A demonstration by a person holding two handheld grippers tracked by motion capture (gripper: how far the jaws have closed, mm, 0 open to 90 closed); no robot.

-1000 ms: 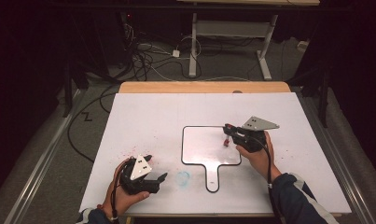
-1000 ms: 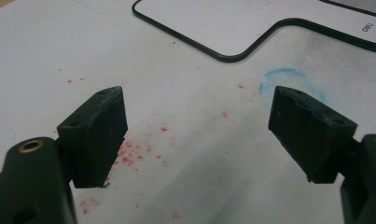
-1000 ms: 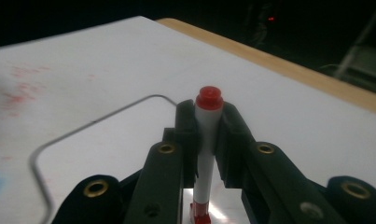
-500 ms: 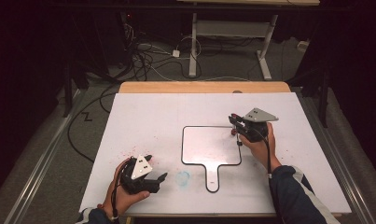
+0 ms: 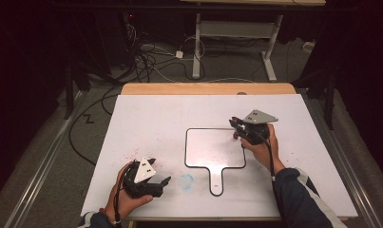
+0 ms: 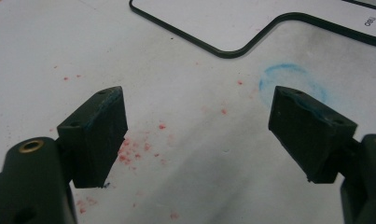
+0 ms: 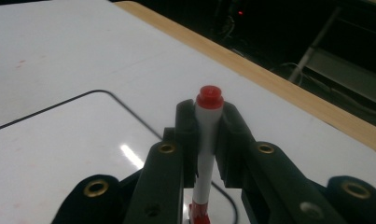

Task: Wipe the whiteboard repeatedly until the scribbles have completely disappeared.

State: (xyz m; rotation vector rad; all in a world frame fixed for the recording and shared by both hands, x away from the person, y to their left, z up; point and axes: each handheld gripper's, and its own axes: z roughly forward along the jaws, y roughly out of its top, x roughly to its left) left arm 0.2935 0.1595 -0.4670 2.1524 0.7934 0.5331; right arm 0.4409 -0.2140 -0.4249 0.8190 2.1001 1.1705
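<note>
My right gripper (image 7: 208, 135) clamps a red-capped white marker (image 7: 207, 140) over the black-rimmed whiteboard paddle (image 5: 213, 149); left gripper (image 6: 199, 135) fingers gape beside it.

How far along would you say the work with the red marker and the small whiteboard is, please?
Done: the right tongs are shut on the red marker, held upright over the whiteboard's right edge. In hand: bringing the marker to the board. Left: the board looks blank, so any writing is yet to come. The left tongs are open and empty near a blue ring stain.

White marker (image 7: 205, 140) with red cap; black-rimmed white board (image 5: 213, 147); blue smudge (image 5: 186, 180).
</note>
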